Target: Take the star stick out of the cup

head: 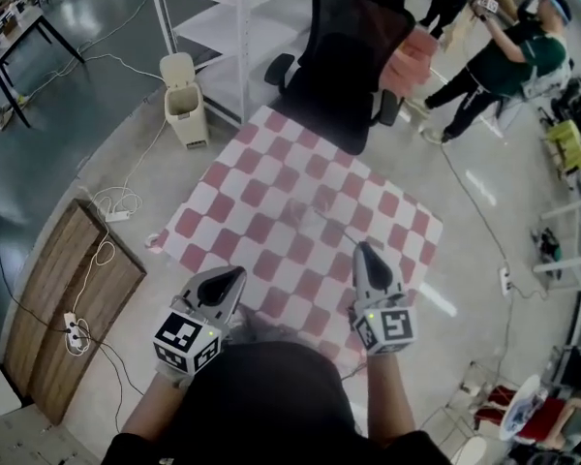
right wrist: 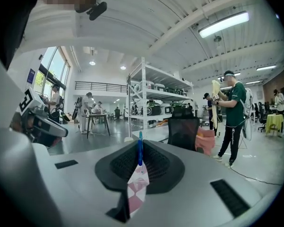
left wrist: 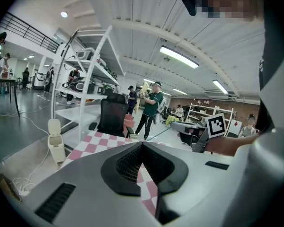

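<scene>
Right gripper (head: 361, 250) clenching thin blue star stick (right wrist: 140, 150), stick poking past jaw tips over checkered table (head: 271, 163), likely lifting it free of cup; cup too faint to spot. Left gripper (head: 236, 275) hovering alongside, jaws together, empty.

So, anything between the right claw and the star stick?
Nothing visible. The right claw is shut on the stick: its thin blue shaft sits pinched between the jaws, above the checked tablecloth. The left claw is shut and empty, off to the side.
</scene>
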A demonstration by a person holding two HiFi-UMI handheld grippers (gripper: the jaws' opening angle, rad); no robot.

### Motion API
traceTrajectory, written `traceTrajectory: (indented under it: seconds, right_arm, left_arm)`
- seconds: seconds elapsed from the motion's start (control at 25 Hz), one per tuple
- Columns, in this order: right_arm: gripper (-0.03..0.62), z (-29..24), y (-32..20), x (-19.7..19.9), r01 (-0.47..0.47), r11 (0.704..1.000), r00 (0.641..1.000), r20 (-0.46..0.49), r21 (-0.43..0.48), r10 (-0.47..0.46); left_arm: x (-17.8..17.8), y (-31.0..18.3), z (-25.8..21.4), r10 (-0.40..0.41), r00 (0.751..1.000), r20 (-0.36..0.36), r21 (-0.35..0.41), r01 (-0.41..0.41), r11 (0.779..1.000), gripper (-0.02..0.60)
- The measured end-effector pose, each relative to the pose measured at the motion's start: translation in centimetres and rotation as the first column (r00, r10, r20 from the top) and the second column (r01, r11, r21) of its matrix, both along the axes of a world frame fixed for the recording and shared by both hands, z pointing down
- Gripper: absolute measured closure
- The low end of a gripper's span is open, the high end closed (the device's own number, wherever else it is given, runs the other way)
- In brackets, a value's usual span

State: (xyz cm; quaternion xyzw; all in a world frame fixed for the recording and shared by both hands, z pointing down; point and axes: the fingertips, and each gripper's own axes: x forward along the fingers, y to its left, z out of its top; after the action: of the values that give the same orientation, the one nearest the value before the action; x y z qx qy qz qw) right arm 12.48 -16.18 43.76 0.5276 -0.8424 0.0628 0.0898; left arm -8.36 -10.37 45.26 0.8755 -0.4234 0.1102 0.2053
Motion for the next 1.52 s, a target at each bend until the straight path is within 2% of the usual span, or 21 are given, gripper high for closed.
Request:
traceTrajectory:
  seconds: [0.4,0.88,1.2,1.52]
  right_arm:
    - [0.562,-1.2,4.7,2.6,-0.107,0.994,0.994,-0.003,-0.01,0.107]
    - [0.562,-1.1,8.3,5.6,-0.218,0.976,0.976,-0.004,-0.013,0.218]
    - [0.562,-0.9,9.2,6.6,-0.249,0.968,0.968,-0.001,-0.024,0.249]
    - [0.563,-1.0,9.7,6.1,-0.232,0.971,0.972,-0.047,-0.063,0.23]
  left_arm:
    - [3.6,-1.5,-0.2,0.11,0.992,-0.063,0.011,-0.11,0.994,0.541]
    - [7.4,-1.7,0.5,0.23,0.97,-0.072,0.014,-0.23,0.973,0.541]
    - [8.8,-1.5,0.5,0.271,0.96,-0.069,0.015,-0.27,0.963,0.541]
    - [9.3,-1.4,0.1,0.289,0.955,-0.066,0.021,-0.289,0.957,0.541]
